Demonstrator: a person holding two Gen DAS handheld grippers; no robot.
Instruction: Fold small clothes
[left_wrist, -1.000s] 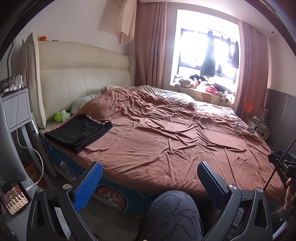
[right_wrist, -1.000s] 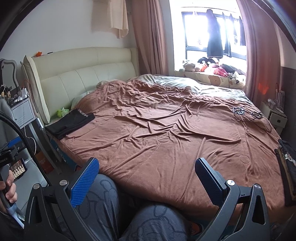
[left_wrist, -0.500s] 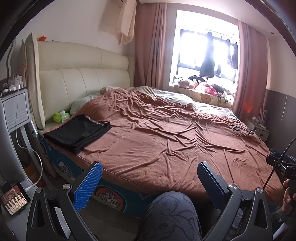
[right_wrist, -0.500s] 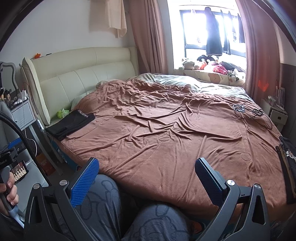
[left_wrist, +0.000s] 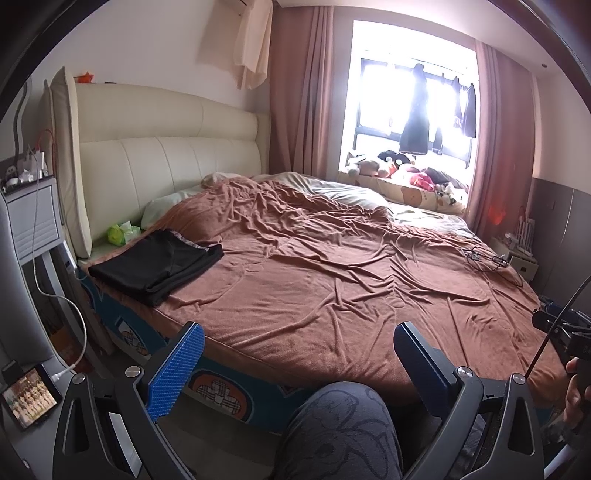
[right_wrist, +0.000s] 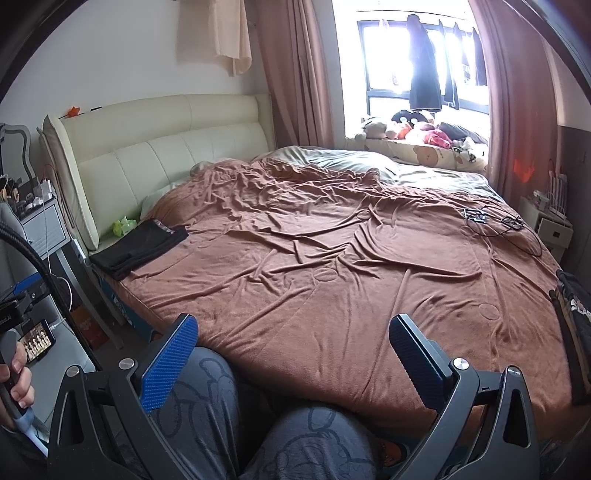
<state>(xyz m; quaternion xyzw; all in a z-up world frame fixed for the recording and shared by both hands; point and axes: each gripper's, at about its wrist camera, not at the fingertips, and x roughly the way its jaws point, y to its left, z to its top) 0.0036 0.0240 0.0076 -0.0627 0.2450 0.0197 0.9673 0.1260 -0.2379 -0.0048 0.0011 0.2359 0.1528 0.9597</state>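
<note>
Judging by the bed (left_wrist: 332, 295), 1 black garment (left_wrist: 157, 264) lies folded near its headboard, another dark piece (right_wrist: 576, 325) waits at its opposite edge, and both left tool (left_wrist: 299, 354) and right tool (right_wrist: 295, 350) gape wide, empty.

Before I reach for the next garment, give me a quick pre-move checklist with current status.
1. Left gripper open and holding nothing: ok.
2. Right gripper open and holding nothing: ok.
3. Folded black garment lies flat at the bed's left corner by the headboard, out of the way: ok.
4. Folding space on the brown blanket in front of both grippers: ok, wrinkled but bare.
5. Next garment: a dark item lies at the bed's right edge, partly cut off by the frame; whether it is unfolded: cannot tell.
6. Cables on the far right of the blanket, away from the folding space: ok.
</note>
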